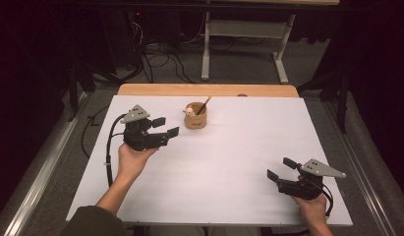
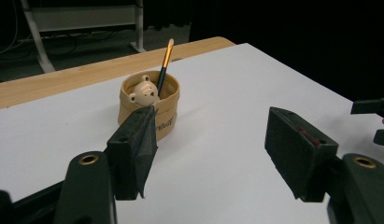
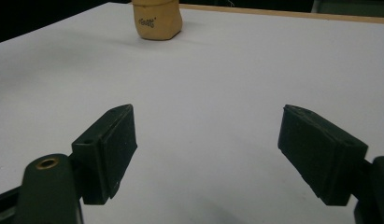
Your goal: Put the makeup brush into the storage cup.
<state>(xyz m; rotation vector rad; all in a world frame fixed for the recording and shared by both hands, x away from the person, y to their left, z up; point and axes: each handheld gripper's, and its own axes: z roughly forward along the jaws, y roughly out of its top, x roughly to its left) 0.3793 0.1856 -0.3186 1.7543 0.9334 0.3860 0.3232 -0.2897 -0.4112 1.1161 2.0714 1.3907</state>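
Grippers two, left gripper (image 1: 166, 126) and right gripper (image 1: 281, 168), both released; one cup (image 1: 194, 117), one brush (image 1: 205, 105), upright inside.

The left claw (image 1: 166, 126) is sitting in the person's left hand (image 1: 132, 158), which is gripping its black body from below, with the forearm coming in from the bottom edge. Its jaws are standing wide apart with nothing between them, pointing toward the right and a little away from the person, and its grey three-cornered plate is facing up. In the left gripper view its pads (image 2: 144, 140) are showing bare. The right claw (image 1: 281, 168) is sitting in the right hand (image 1: 312, 208) near the desk's near right corner, jaws pointing left, also spread wide with nothing between them, and its cable is looping beside the wrist.
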